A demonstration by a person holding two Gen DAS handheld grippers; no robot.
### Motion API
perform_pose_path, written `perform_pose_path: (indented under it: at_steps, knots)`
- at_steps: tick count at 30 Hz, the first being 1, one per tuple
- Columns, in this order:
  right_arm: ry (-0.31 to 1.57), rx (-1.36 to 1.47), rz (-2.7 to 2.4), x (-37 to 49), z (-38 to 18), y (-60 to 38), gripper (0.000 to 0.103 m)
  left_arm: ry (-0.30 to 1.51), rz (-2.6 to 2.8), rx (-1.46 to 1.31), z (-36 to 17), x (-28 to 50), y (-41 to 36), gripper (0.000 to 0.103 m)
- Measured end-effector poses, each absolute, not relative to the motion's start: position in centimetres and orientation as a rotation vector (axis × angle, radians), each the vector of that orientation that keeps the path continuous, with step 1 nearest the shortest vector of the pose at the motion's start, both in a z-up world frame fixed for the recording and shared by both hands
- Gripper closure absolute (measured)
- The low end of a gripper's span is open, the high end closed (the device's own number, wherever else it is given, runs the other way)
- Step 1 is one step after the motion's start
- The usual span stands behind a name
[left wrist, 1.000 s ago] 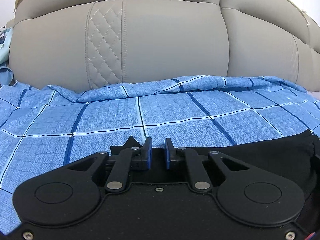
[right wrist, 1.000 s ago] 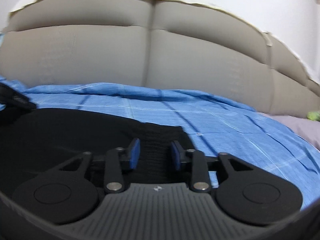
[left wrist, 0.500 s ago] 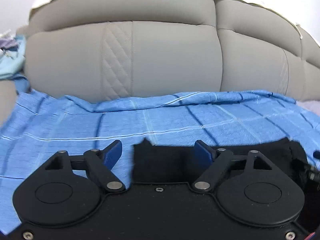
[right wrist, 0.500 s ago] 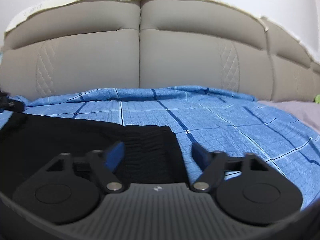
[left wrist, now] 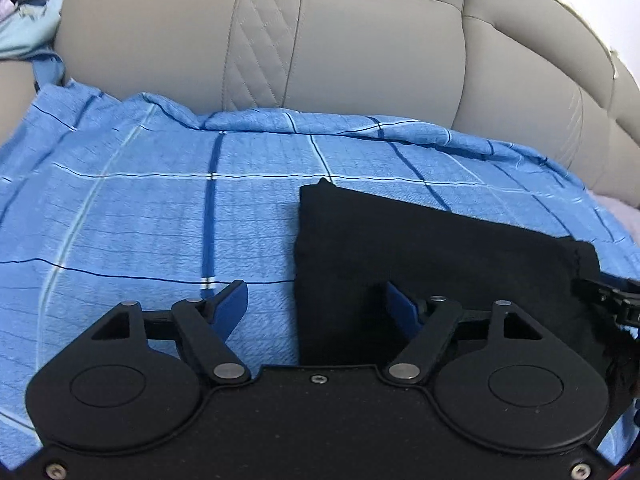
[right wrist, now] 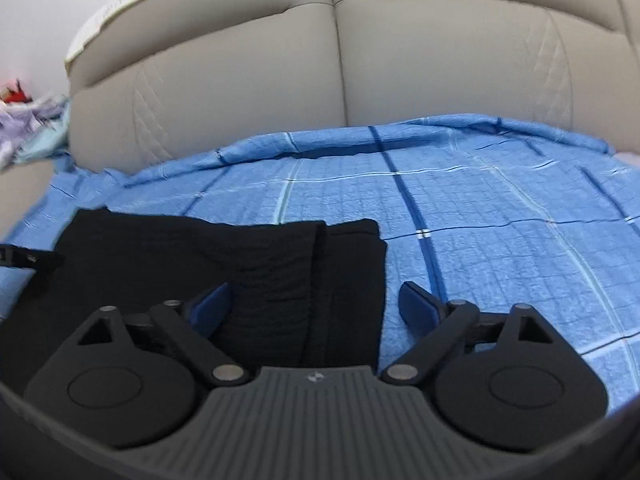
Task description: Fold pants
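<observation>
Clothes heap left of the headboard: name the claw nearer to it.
Left. The left claw, jaws closing astride the pants' edge, is on the heap's side; the right claw is at the pants' far end, farther off.

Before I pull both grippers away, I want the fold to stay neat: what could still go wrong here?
1. The left gripper straddles the black pants edge, jaws closing slightly; a blue pad could snag the fabric.
2. The right gripper hangs open over the other edge; dragging may shift the layers.
3. The blue bedsheet looks wrinkled, so the fold could slide.
</observation>
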State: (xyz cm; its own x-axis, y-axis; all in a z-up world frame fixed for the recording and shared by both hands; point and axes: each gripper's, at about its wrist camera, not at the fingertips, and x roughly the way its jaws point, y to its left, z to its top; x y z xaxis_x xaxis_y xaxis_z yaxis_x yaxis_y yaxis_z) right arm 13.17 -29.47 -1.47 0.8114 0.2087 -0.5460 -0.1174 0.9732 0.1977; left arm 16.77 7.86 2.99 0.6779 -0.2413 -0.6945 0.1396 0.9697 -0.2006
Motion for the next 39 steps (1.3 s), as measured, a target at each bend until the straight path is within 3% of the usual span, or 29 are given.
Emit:
perform_pose_path:
  at_steps: [4,13,27,28,29,30,31,34,39]
  knots:
    - [0.576,0.157,0.247,12.9,-1.7,-29.9,0.029,0.801,-0.236,-0.155,2.6,17.6,7.6,0.029]
    - [0.571,0.275,0.326,14.2,-2.0,-31.4,0.040,0.812,-0.275,-0.193,2.4,19.9,6.9,0.027]
    - [0.580,0.386,0.371,15.6,-2.7,-32.2,0.050,0.801,-0.336,-0.161,2.1,20.9,5.4,0.019]
    - [0.579,0.391,0.368,15.6,-2.8,-32.2,0.053,0.799,-0.333,-0.163,2.1,20.9,5.4,0.023]
    - [0.579,0.397,0.366,15.6,-2.8,-32.2,0.055,0.789,-0.321,-0.166,2.1,20.8,5.4,0.033]
    - [0.580,0.405,0.363,15.6,-2.8,-32.1,0.060,0.769,-0.291,-0.156,2.2,20.6,5.3,0.068]
    - [0.579,0.412,0.355,15.6,-2.8,-31.9,0.063,0.745,-0.252,-0.134,2.3,20.3,5.2,0.082]
    - [0.569,0.399,0.324,15.6,-2.2,-30.7,0.071,0.686,-0.212,-0.091,2.8,19.5,4.4,0.091]
    - [0.557,0.321,0.297,18.3,-0.3,-28.7,0.077,0.641,-0.154,-0.144,4.7,22.2,5.2,0.091]
